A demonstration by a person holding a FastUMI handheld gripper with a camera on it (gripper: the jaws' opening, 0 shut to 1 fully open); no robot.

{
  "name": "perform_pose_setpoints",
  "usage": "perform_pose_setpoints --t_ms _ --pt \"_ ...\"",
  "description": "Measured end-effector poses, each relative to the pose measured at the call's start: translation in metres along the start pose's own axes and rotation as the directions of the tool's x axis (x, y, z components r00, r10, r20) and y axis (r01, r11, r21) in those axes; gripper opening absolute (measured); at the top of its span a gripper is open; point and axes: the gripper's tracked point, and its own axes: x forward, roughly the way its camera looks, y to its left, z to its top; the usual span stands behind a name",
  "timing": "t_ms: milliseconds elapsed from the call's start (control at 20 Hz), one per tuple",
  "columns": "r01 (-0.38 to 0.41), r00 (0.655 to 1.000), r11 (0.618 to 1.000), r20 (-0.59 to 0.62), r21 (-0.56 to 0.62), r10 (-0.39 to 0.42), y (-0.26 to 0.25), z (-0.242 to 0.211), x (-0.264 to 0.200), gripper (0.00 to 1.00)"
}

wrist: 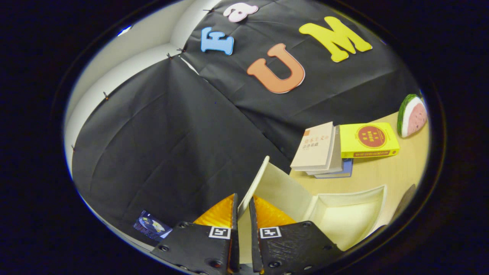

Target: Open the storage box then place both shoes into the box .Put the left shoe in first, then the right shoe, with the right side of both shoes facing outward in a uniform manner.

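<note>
Hand-held gripper apparently clamping box lid

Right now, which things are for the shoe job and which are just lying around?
For the job:
- the storage box, open
- its lid, raised, pinched between the tool's fingers

Just lying around:
- the stack of books on the table beyond the box
- the yellow book beside them
- the watermelon slice toy past that

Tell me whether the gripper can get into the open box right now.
Probably not yet. The gripper has its fingers shut on the raised lid, so it is occupied. The box interior beside it looks open and unobstructed, so once the lid is released the way in seems free.
</note>
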Motion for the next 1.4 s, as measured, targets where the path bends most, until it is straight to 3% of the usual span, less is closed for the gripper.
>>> perform_pose_setpoints --t_ms 300,500,650,1000,1150,1400 --pt "-0.078 0.996 0.994 0.043 -0.076 0.081 0.041 0.004 0.008 0.6" --pt "-0.008 0.997 0.988 0.08 -0.152 0.021 0.027 0.005 -0.014 0.9" --pt "0.076 0.994 0.976 0.095 -0.206 -0.058 -0.005 -0.001 -0.036 0.96" --pt "0.271 0.962 0.913 0.132 -0.306 -0.241 -0.116 -0.018 -0.108 0.96" --pt "0.423 0.905 0.854 0.179 -0.303 -0.386 -0.192 -0.017 -0.148 0.96" --pt "0.579 0.813 0.755 0.149 -0.308 -0.563 -0.304 -0.036 -0.206 0.96"
